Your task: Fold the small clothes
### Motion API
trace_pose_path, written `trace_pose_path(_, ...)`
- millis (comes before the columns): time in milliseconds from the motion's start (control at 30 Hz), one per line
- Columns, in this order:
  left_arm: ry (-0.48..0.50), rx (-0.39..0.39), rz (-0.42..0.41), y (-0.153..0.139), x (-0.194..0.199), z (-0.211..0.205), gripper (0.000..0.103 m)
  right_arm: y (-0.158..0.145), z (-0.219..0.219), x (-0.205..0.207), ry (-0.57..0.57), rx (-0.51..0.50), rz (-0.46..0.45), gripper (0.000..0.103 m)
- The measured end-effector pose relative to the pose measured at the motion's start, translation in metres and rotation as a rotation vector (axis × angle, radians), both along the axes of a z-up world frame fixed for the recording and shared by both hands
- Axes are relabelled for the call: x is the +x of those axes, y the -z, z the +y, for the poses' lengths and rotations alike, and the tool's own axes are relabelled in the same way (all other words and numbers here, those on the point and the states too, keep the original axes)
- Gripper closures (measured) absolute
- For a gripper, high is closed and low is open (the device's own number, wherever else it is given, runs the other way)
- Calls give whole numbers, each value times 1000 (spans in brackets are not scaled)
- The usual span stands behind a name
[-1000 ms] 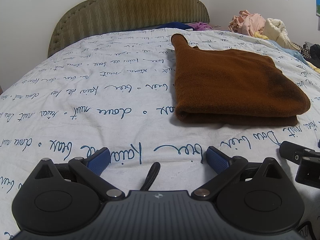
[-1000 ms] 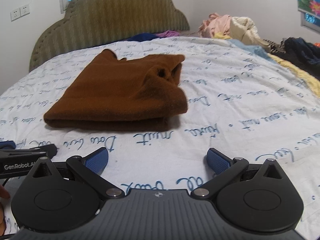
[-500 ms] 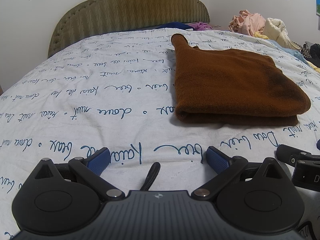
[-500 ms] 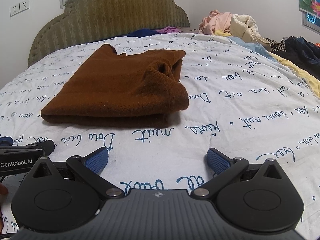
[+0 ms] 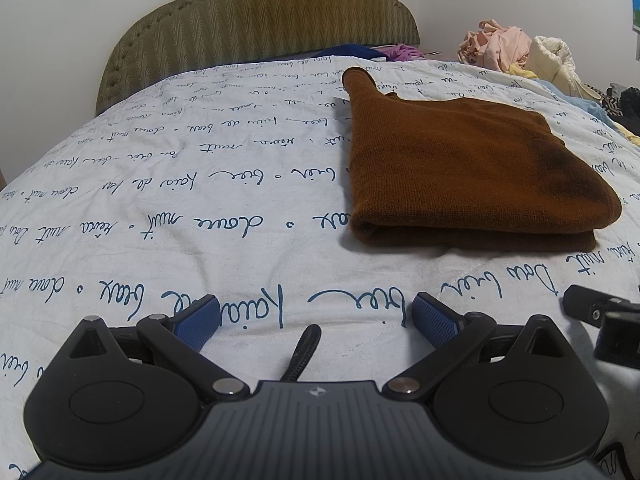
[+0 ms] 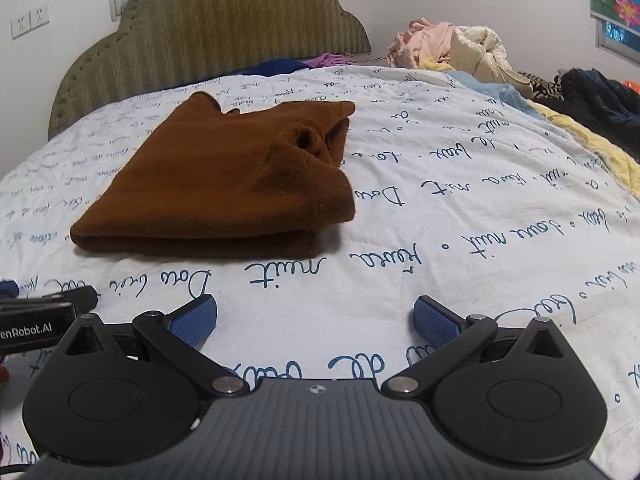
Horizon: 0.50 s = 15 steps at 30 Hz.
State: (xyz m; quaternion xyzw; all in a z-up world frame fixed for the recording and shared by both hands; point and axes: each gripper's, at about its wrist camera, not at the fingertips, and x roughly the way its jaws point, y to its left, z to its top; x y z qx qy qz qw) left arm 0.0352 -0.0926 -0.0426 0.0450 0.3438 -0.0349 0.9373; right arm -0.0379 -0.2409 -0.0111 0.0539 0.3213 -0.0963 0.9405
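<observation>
A brown knitted garment [image 5: 460, 168] lies folded into a thick rectangle on the bed, with one narrow strip sticking out toward the headboard. The right wrist view shows the same brown garment [image 6: 240, 184] ahead and to the left. My left gripper [image 5: 316, 316] is open, low over the sheet, well short of the fold's near edge, with nothing between its blue pads. My right gripper [image 6: 316, 316] is open too and holds nothing. Each gripper shows at the edge of the other's view: the right gripper [image 5: 604, 320] and the left gripper [image 6: 44, 312].
The bed [image 5: 160, 200] has a white cover printed with blue handwriting. A green padded headboard [image 5: 260, 20] stands behind. Loose clothes [image 6: 452, 48] are piled at the far right, with dark and yellow items [image 6: 592, 96] along the right edge.
The right wrist view has drifted slightly, with the brown garment sitting a little further left and lower. The left gripper has hardly moved. Both grippers stay open.
</observation>
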Motion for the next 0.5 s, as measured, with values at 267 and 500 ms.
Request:
trace_pose_path(267, 0, 0, 0, 0, 0, 0, 0, 1, 1, 1, -6, 1, 7, 0)
trace_pose_path(500, 0, 0, 0, 0, 0, 0, 0, 2, 0, 1, -7, 7, 6, 0)
